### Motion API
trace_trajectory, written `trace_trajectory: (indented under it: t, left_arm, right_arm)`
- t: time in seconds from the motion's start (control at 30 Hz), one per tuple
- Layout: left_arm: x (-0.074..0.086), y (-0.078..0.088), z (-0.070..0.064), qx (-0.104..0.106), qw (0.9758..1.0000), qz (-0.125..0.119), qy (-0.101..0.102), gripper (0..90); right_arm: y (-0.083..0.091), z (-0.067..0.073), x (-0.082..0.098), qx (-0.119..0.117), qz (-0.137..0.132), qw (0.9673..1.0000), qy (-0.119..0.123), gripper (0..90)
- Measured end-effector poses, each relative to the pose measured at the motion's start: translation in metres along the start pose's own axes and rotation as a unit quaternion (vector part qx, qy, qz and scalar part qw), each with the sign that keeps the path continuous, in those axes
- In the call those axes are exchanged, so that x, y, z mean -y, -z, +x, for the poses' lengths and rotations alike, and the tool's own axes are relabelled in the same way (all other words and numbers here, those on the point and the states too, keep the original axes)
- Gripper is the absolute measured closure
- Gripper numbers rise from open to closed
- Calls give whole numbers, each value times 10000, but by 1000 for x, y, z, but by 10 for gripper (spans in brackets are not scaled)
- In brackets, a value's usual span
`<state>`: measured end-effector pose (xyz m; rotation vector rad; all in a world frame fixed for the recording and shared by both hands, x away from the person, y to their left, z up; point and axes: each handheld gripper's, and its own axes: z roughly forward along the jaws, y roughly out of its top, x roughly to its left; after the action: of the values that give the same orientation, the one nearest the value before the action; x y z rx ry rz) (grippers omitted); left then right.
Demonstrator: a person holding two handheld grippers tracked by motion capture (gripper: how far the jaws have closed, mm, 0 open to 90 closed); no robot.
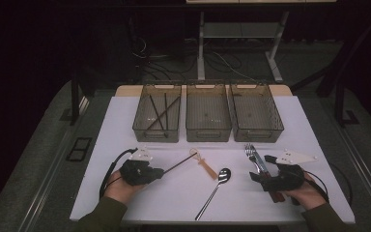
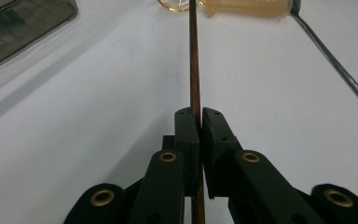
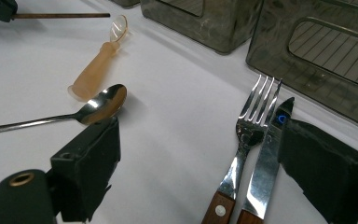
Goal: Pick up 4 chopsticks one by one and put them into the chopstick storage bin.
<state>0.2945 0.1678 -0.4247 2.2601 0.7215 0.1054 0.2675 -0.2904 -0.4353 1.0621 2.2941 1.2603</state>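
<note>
On the white table (image 1: pixel 125 116) in the high view, the left tongs (image 1: pixel 160 170) are pinching one end of a thin dark chopstick (image 1: pixel 178 164), whose long axis runs from the tongs up and to the right, its far tip ending beside a small translucent spoon (image 1: pixel 204 164). Three smoked plastic bins stand in a row at the far edge; the left bin (image 1: pixel 157 112) already holds several like sticks and lies ahead of the left tongs, slightly to their right, making the left hand (image 1: pixel 121 189) by far the nearer one to it. The middle bin (image 1: pixel 208 112) and right bin (image 1: pixel 255 112) show no contents that can be made out. A metal spoon (image 1: pixel 216 188) lies on a diagonal at mid-table. In the left gripper view, the two black jaws are pressed together on the chopstick (image 2: pixel 194 70), which runs straight away along their line toward the translucent spoon (image 2: pixel 242 7); a corner of a bin (image 2: pixel 23 23) shows at upper left. In the right gripper view, the right tongs (image 3: pixel 200 168) stand spread wide and grip nothing; a fork (image 3: pixel 249 126) and knife (image 3: pixel 268 154) with wooden handles lie side by side between the jaws, tips pointing toward the bins, with the metal spoon (image 3: pixel 98 106) off to the left
</note>
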Motion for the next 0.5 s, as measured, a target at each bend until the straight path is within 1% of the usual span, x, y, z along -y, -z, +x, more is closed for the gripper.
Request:
trace_trajectory:
  t: [0.03, 0.07, 0.27, 0.4, 0.43, 0.5]
  left_arm:
    - [0, 1, 1, -8, 10000, 7, -17, 846]
    - [-1, 2, 1, -12, 10000, -24, 32, 846]
    - [-5, 7, 3, -61, 9998, -173, 17, 846]
    - [-7, 10, 6, -84, 9996, -264, 88, 846]
    - [-7, 11, 8, -79, 9996, -280, 61, 846]
    - [-8, 13, 10, -96, 9993, -330, 110, 846]
  right_arm:
    - [0, 0, 0, -1, -2, 10000, -6, 132]
    - [0, 0, 0, -2, -4, 10000, -7, 133]
    - [0, 0, 0, -8, 8, 10000, -11, 133]
    - [-1, 0, 0, 0, 13, 10000, -9, 133]
    - [-1, 0, 0, 1, 7, 10000, 2, 133]
    - [-1, 0, 0, 8, 6, 10000, 15, 133]
